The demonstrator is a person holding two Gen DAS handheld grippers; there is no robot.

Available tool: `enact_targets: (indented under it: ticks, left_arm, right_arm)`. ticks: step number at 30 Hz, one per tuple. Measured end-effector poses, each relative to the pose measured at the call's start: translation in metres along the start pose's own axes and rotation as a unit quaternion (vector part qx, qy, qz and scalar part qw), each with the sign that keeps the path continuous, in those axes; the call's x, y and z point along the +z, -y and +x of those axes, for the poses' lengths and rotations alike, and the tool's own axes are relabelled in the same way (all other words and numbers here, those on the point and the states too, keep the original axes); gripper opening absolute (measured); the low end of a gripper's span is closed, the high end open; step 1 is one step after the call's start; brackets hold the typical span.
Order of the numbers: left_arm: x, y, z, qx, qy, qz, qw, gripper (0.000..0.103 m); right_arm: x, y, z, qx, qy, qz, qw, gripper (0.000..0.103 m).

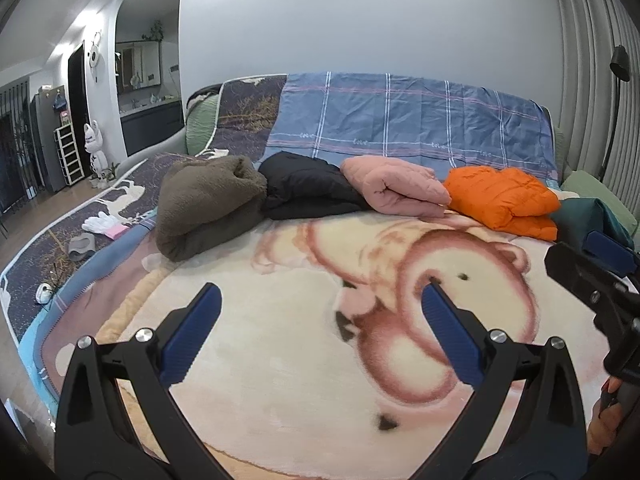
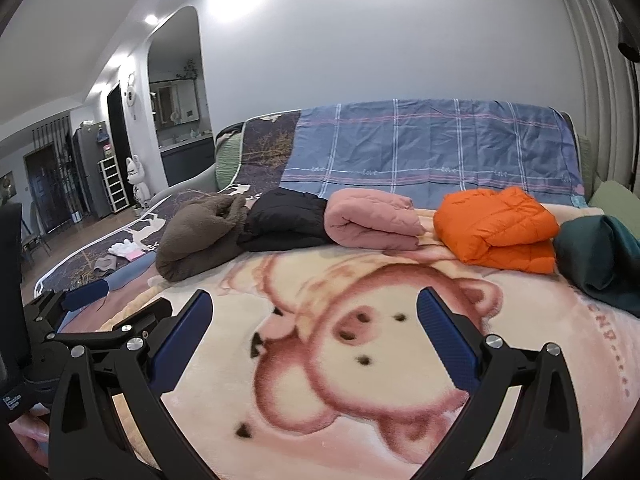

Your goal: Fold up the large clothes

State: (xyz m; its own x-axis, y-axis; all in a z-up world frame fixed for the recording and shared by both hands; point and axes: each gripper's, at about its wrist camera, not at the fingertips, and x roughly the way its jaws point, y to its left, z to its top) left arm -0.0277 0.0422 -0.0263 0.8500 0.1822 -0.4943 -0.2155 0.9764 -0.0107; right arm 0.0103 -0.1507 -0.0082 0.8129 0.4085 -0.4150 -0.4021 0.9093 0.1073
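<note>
Five folded garments lie in a row at the back of the cream pig-print blanket (image 1: 304,344) (image 2: 400,420): a brown fleece (image 1: 208,208) (image 2: 200,236), a black jacket (image 1: 308,186) (image 2: 284,220), a pink quilted coat (image 1: 394,188) (image 2: 372,220), an orange puffer jacket (image 1: 504,200) (image 2: 496,228) and a dark green garment (image 1: 592,216) (image 2: 600,256). My left gripper (image 1: 322,292) is open and empty above the blanket. My right gripper (image 2: 314,298) is open and empty too. The right gripper also shows at the right edge of the left wrist view (image 1: 592,280), and the left gripper at the left of the right wrist view (image 2: 92,304).
A blue plaid sheet (image 1: 400,116) (image 2: 432,144) hangs over the sofa back behind the garments. White gloves (image 1: 98,222) (image 2: 124,250) and a grey item (image 1: 82,246) lie on the dark printed cover at the left. Wooden floor, a shelf rack and a bunny figure (image 1: 94,144) stand beyond.
</note>
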Motion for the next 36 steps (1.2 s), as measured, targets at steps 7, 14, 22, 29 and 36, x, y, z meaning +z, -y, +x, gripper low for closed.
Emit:
enact_targets:
  ticks: [7,14,22,29,36]
  left_arm:
    - [-0.002,0.000,0.005,-0.008,-0.003,-0.001,1.0000,0.101]
    - [-0.002,0.000,0.008,-0.006,-0.001,0.000,1.0000,0.101]
    - [-0.005,-0.003,0.011,0.000,-0.007,-0.003,1.0000,0.101]
    - [-0.006,-0.001,0.014,0.004,-0.009,0.001,1.0000,0.101]
    - [-0.007,-0.002,0.015,0.000,-0.009,0.002,1.0000,0.101]
  right_arm:
    - [-0.002,-0.001,0.003,-0.003,-0.006,-0.004,1.000,0.102]
    - [-0.001,-0.003,0.004,-0.003,-0.008,-0.005,1.000,0.102]
    - [-0.004,-0.002,0.006,-0.003,-0.014,-0.004,1.000,0.102]
    - [-0.004,-0.002,0.008,-0.004,-0.019,-0.005,1.000,0.102]
    - [-0.007,0.001,0.009,-0.007,-0.021,-0.002,1.000,0.102]
